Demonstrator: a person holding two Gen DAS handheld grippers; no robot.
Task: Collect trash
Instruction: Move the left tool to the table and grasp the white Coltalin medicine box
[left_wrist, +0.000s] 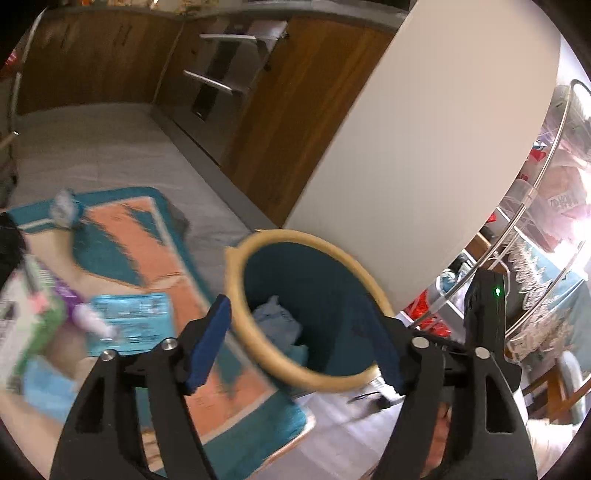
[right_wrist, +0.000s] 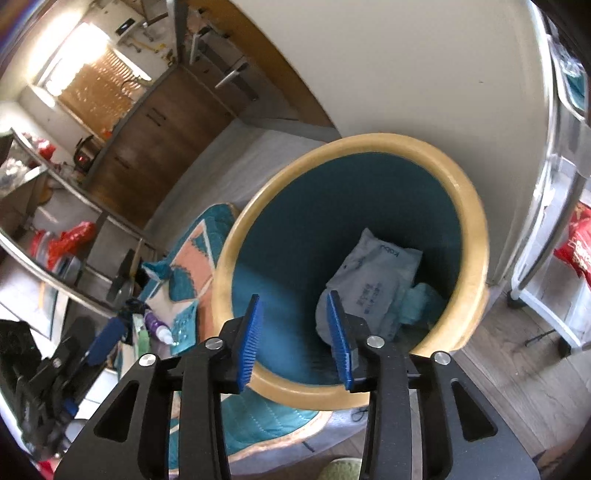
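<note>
A teal bin with a tan rim (right_wrist: 476, 236) stands on the floor against a white panel. Inside it lie a white printed packet (right_wrist: 373, 280) and a pale blue wrapper (right_wrist: 421, 299). My right gripper (right_wrist: 295, 339) hangs over the bin's near rim, open, with nothing between its blue pads. My left gripper (left_wrist: 295, 347) is open and empty too, above the near side of the bin (left_wrist: 236, 273). Crumpled pale blue trash (left_wrist: 277, 317) shows in the bottom. On the rug to the left lie a teal packet (left_wrist: 133, 317), a purple and white bottle (left_wrist: 85, 314) and a crumpled wrapper (left_wrist: 64, 208).
A teal and salmon rug (left_wrist: 122, 236) covers the floor left of the bin. A tall white panel (left_wrist: 424, 147) rises right behind the bin. Wooden cabinets (left_wrist: 277, 129) line the back. A metal rack with red bags (right_wrist: 576, 251) stands at the right.
</note>
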